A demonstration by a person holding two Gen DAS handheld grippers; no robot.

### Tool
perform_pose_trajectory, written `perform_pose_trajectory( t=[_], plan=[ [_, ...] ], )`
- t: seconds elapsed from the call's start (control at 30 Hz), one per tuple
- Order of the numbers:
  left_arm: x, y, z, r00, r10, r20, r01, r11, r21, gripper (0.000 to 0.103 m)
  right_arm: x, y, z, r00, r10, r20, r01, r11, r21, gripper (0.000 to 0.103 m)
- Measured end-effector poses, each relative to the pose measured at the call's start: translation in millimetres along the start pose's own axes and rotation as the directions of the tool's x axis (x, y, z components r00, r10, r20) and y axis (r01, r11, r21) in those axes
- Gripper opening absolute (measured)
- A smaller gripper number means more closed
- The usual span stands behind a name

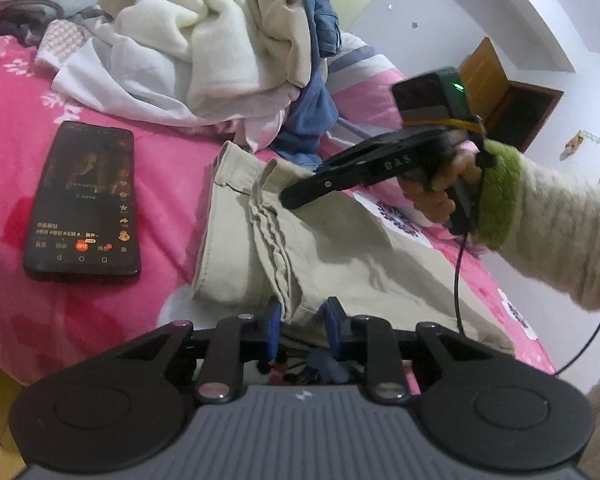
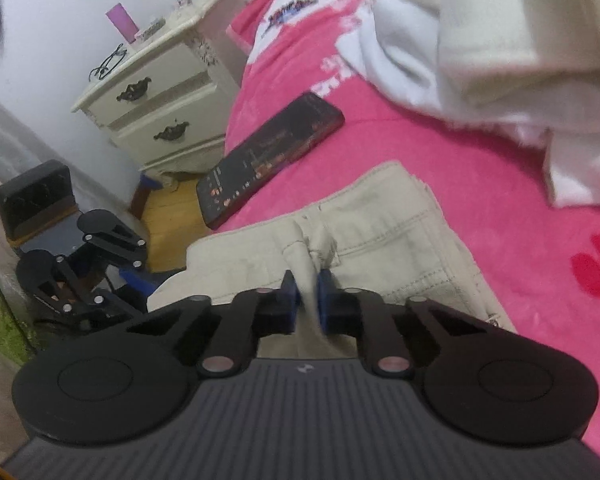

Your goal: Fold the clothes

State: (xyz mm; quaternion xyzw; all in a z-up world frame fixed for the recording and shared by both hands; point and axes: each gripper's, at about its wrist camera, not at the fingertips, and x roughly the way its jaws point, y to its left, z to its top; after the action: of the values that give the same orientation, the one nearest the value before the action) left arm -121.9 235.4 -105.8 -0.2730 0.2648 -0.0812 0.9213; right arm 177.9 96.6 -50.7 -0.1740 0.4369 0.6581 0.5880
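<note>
While both blue-padded claws pinched ridges of the beige twill trousers [image 1: 260, 240], left claw [image 1: 302, 320] gripped the seamed fold, right claw [image 2: 307, 294] clamped bunched cloth; a glossy phone [image 1: 85, 204] lay left on fleecy pink bedding [image 1: 112, 312].

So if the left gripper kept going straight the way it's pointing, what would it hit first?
The left gripper is already shut on a fold of the beige trousers, so it would only push further into that cloth. Beyond lies the heap of unfolded clothes, though depth is hard to judge.
</note>
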Motion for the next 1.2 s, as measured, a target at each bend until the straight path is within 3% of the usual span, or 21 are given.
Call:
perform_pose_trajectory(
  t=[0.1,0.2,0.47,0.7,1.2],
  plan=[
    [0,0,3,1.0,0.0,-0.001,0.0,0.999,-0.034,0.021,-8,10,-4,0.999,-0.03,0.039,0.031,0.999,-0.019,0.007],
    [0,-2,8,1.0,0.01,0.015,-0.009,0.999,-0.043,0.012,-21,18,-8,0.993,-0.061,0.103,0.064,0.998,-0.022,0.007],
    [15,3,36,0.996,0.043,0.079,-0.039,0.998,-0.051,0.011,-50,9,3,0.965,-0.13,0.226,0.138,0.99,-0.018,0.007],
    [24,20,39,0.998,0.038,0.05,-0.032,0.993,-0.114,0.011,-21,-22,16,0.978,-0.119,0.171,0.125,0.992,-0.025,0.007],
    [14,35,32,0.999,0.022,0.024,-0.017,0.981,-0.192,0.01,6,-26,15,0.989,-0.063,0.131,0.067,0.997,-0.026,0.007]
  ],
)
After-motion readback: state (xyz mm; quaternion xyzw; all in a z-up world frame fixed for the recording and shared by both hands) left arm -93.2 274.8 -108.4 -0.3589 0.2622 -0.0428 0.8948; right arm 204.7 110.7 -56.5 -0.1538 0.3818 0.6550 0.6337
